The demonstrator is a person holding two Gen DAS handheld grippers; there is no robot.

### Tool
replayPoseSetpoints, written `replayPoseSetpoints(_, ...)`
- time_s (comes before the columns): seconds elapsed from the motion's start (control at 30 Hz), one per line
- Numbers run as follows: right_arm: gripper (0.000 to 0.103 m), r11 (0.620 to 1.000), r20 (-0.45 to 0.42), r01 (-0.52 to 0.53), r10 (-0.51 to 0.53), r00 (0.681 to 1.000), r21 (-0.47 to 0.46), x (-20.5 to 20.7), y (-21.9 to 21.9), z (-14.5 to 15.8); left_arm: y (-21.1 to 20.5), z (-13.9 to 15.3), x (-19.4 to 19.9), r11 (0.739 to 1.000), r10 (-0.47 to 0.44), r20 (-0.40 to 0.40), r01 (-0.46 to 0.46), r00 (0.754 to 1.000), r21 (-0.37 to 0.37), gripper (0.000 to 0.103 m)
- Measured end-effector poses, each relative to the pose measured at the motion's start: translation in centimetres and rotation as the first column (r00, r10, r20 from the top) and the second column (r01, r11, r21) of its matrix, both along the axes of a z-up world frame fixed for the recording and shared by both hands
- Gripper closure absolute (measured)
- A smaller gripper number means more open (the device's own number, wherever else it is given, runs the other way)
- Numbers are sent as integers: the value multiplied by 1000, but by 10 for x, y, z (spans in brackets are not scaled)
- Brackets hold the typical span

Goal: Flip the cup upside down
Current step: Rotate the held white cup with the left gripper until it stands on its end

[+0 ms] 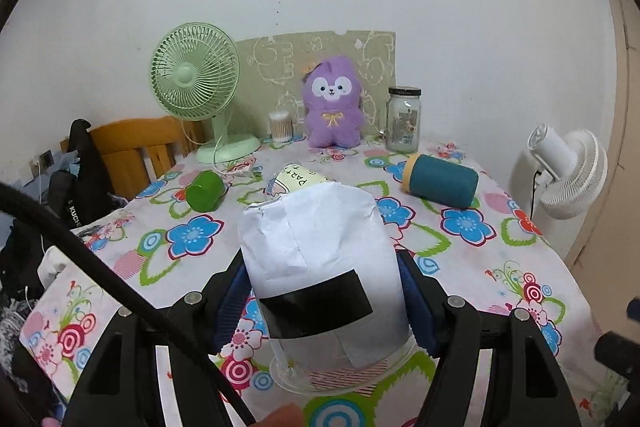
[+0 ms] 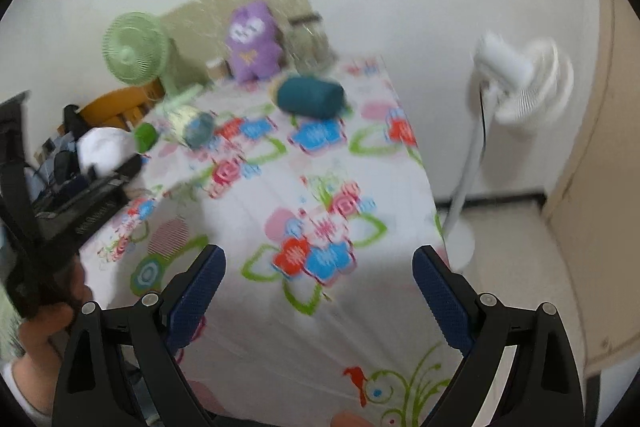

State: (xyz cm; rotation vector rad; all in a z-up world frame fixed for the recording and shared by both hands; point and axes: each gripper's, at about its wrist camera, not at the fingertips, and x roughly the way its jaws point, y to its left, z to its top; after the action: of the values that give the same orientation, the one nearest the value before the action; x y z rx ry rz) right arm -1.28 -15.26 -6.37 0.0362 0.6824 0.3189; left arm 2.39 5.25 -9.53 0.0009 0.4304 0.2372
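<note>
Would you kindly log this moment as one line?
left tongs: shut on paper-wrapped cup, rim down on tablecloth | right tongs: open, empty

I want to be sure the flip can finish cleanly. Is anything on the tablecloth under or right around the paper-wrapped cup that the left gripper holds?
Nothing visible is. The left gripper is shut on the paper-wrapped cup, rim down on bare floral tablecloth. The green cup, the lying printed cup and the teal cylinder lie farther back.

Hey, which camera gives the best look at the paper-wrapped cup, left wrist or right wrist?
The left wrist view. The paper-wrapped cup fills the centre there, sharp, rim down on the tablecloth, between the left gripper's blue pads. The right wrist view is motion-blurred and shows only a white patch of it at the far left, beyond the open right gripper.
</note>
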Motion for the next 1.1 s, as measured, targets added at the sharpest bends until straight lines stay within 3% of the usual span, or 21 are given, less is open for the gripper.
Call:
replayPoseSetpoints(0.13,7,998,98,-59,62,993,-37,-14,14,8,-2,-4,-8,1000,0,43,-1,999,11,31)
replayPoseSetpoints(0.23,7,994,115,-98,104,988,-50,-18,21,7,-3,-9,-12,1000,-14,54,13,998,8,31)
replayPoseSetpoints(0.73,7,983,92,-178,182,979,-50,-28,37,-5,0,-43,-11,1000,-6,-110,4,994,-20,30)
replayPoseSetpoints(0.87,7,980,79,-192,195,978,-43,-28,40,-7,10,-55,-11,997,10,-182,-25,983,-75,30)
replayPoseSetpoints(1.1,7,975,75,-217,220,973,-46,-27,46,-9,18,-55,-17,995,16,-179,-33,984,-94,30)
